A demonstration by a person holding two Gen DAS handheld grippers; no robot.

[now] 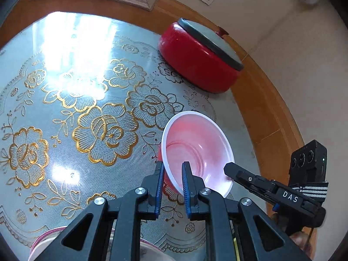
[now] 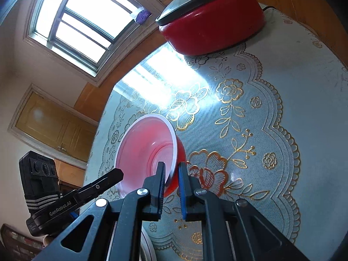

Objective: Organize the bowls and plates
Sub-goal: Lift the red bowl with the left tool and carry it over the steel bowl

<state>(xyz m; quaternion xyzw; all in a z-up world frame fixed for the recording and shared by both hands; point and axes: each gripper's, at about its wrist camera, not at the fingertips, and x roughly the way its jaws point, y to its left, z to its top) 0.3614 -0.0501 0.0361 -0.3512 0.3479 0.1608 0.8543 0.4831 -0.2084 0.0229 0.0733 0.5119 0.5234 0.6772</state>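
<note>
A red bowl (image 1: 195,148) with a pale pink inside and a white rim is held tilted above the table. My left gripper (image 1: 173,169) is shut on its near-left rim, one finger inside and one outside. My right gripper (image 2: 171,170) is shut on the opposite rim in the same way; the bowl shows in the right wrist view (image 2: 145,150) too. The right gripper's finger appears in the left wrist view (image 1: 237,171), and the left gripper's finger in the right wrist view (image 2: 108,179). The rim of other dishes (image 1: 45,239) shows below the left gripper.
A red lidded electric pot (image 1: 195,58) stands at the far edge of the round table; it also shows in the right wrist view (image 2: 213,21). A blue floral mat (image 1: 87,108) with gold flowers covers the table. A window (image 2: 82,21) lies beyond.
</note>
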